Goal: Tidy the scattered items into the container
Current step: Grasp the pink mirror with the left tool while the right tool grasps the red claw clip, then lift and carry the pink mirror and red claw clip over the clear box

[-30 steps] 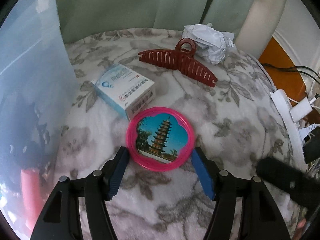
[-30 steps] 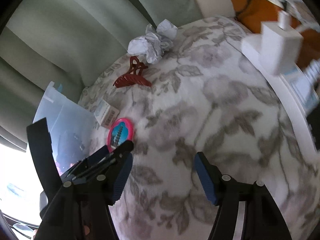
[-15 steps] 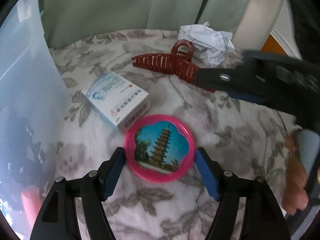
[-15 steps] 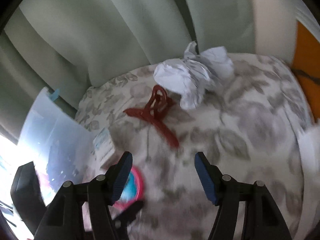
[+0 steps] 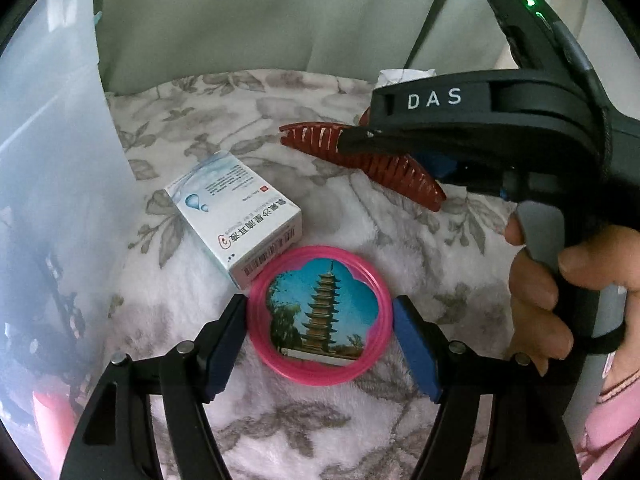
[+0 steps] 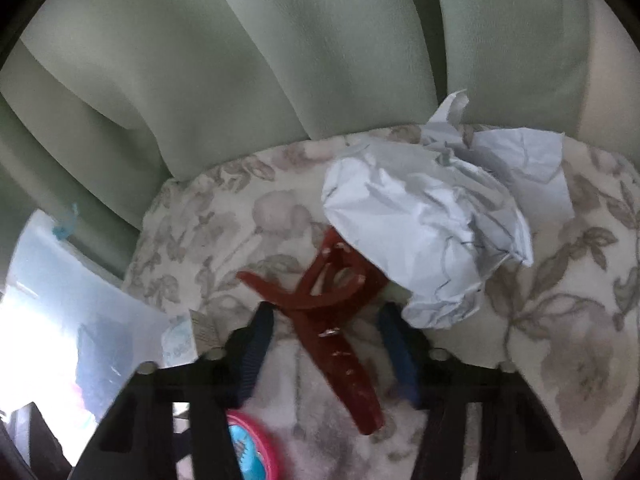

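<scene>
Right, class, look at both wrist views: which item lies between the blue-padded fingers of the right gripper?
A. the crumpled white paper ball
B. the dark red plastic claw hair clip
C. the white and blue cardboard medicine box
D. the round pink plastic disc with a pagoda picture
B: in the right wrist view the dark red plastic claw hair clip lies between the closing pads of the right gripper, which do not yet press on it.

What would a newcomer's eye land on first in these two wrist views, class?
Probably the pink-rimmed pagoda picture disc, lying on the floral blanket between the left gripper's open jaws. Next, the dark red hair claw clip lies between the right gripper's closing jaws, with a crumpled white paper ball just behind it.
</scene>
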A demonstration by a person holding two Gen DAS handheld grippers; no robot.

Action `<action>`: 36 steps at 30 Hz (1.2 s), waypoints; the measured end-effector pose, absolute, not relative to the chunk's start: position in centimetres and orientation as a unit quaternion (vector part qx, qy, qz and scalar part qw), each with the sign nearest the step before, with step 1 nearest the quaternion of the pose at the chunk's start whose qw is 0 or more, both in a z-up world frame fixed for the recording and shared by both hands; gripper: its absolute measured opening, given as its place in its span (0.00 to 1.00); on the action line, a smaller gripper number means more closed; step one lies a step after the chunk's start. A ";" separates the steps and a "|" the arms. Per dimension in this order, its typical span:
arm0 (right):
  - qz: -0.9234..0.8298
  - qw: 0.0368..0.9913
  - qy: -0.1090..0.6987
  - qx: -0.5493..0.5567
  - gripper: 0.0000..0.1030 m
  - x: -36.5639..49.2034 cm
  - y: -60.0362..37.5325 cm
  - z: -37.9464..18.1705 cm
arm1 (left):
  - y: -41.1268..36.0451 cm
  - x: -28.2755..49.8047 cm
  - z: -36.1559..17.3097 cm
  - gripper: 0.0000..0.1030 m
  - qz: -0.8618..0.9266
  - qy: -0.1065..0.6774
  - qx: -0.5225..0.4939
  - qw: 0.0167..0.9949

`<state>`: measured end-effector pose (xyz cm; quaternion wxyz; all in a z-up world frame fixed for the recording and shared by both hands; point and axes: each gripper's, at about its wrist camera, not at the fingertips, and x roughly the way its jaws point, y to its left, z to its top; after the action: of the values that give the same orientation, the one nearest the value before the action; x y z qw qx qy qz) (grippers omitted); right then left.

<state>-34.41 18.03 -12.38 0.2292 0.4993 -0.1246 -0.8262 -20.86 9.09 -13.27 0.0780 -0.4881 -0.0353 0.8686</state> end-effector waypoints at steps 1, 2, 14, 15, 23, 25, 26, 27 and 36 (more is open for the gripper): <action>-0.826 0.229 -0.125 0.500 0.42 -34.3 18.0 -12.4 | 9.2 -20.8 -13.3 0.72 0.868 -0.033 -0.489 0.077; -0.826 0.227 -0.121 0.502 0.30 -34.1 17.9 -12.4 | 9.3 -20.7 -13.3 0.72 0.868 -0.030 -0.489 0.076; -0.828 0.193 -0.162 0.501 0.24 -25.0 23.0 -12.5 | 9.0 -17.8 -13.4 0.71 0.860 -0.008 -0.504 0.075; -0.828 0.186 -0.173 0.499 0.24 -23.5 23.8 -12.5 | 9.1 -17.5 -13.4 0.71 0.860 -0.004 -0.505 0.076; -0.820 0.139 -0.249 0.497 0.24 -15.5 28.1 -12.8 | 8.9 -15.0 -13.3 0.71 0.854 0.014 -0.514 0.080; -0.820 0.136 -0.254 0.494 0.24 -15.0 28.2 -12.4 | 8.9 -14.6 -13.0 0.71 0.854 0.013 -0.514 0.079; -0.823 0.137 -0.255 0.489 0.24 -14.7 28.0 -11.9 | 8.8 -14.4 -12.9 0.71 0.854 0.012 -0.514 0.078; -0.826 0.141 -0.253 0.483 0.24 -14.2 28.2 -11.3 | 8.7 -14.2 -12.7 0.71 0.855 0.011 -0.513 0.078; -0.847 0.162 -0.243 0.444 0.24 -10.4 27.8 -6.9 | 7.8 -11.8 -8.9 0.71 0.876 -0.003 -0.477 0.071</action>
<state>-10.40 27.80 -6.87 0.1620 0.4441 -0.2432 -0.8470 -11.81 7.79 -8.88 0.0714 -0.4772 -0.0033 0.8759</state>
